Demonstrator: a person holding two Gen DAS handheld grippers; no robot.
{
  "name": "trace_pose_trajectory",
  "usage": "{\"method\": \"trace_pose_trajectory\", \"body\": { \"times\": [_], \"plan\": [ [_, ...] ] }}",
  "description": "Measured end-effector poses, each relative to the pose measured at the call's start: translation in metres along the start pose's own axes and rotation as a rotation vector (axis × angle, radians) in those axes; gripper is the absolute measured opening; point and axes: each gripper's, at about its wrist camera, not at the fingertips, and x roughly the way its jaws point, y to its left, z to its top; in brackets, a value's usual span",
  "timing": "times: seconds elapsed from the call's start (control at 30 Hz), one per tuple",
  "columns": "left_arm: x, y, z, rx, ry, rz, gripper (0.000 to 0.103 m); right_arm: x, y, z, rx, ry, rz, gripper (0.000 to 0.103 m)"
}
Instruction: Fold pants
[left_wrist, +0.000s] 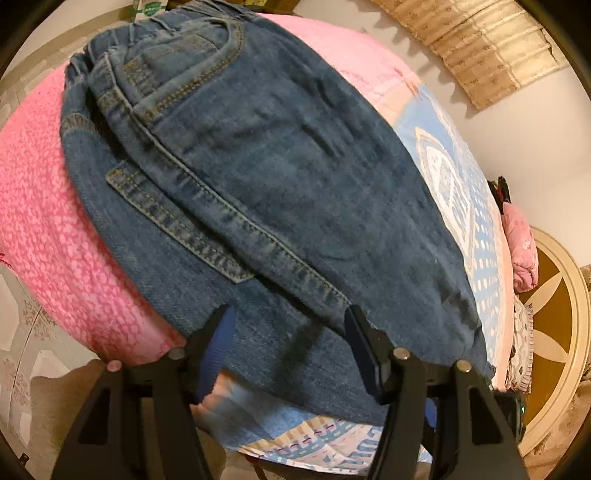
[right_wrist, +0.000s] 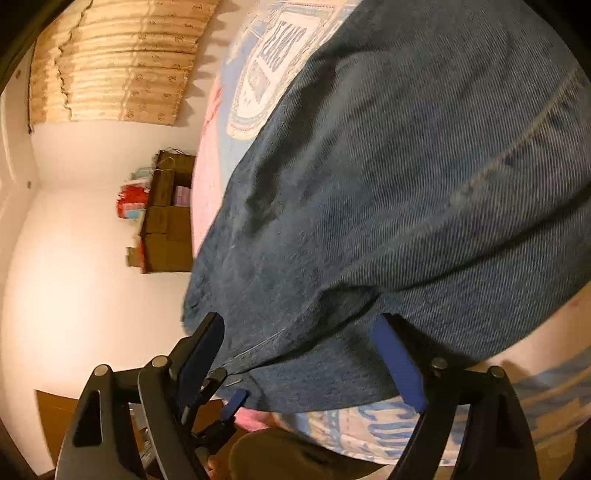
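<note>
The blue jeans (left_wrist: 266, 177) lie folded on the bed, waistband and pocket at the far end, a hemmed leg edge running toward me. My left gripper (left_wrist: 290, 314) is open just above the near fold of the denim, holding nothing. In the right wrist view the jeans (right_wrist: 406, 184) fill most of the frame. My right gripper (right_wrist: 299, 325) is open, its blue-padded fingers straddling the near denim edge without closing on it. The left gripper (right_wrist: 225, 402) shows low in that view.
A pink blanket (left_wrist: 44, 229) covers the left of the bed and a blue-and-white patterned sheet (left_wrist: 454, 192) the right. A cream headboard (left_wrist: 557, 314) stands at the right. Cardboard boxes (right_wrist: 166, 221) stack against the white wall. A curtain (right_wrist: 122, 62) hangs above.
</note>
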Motion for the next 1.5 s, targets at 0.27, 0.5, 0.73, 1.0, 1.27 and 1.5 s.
{"method": "trace_pose_trajectory", "body": {
  "times": [0.27,0.5,0.73,1.0,1.27,1.5],
  "plan": [
    [0.000,-0.004,-0.004,-0.010,-0.004,-0.002,0.064,0.024,0.024,0.007,-0.005,-0.060,-0.209,0.030],
    [-0.003,-0.012,-0.011,-0.004,0.000,-0.043,0.064,-0.013,0.016,0.005,-0.049,-0.049,-0.035,0.006],
    [-0.006,-0.018,-0.010,-0.013,-0.027,-0.085,0.064,-0.054,0.050,0.005,-0.120,-0.059,0.090,0.004],
    [0.017,-0.012,0.012,-0.115,-0.082,-0.109,0.064,-0.060,0.034,-0.014,-0.116,-0.012,0.028,0.000],
    [0.006,-0.021,0.013,-0.010,-0.089,-0.005,0.064,-0.045,0.048,-0.018,-0.272,0.048,0.014,0.001],
    [-0.005,-0.020,0.008,0.116,-0.066,0.080,0.064,0.009,0.028,-0.024,-0.156,0.167,0.021,0.002]
  ]
}}
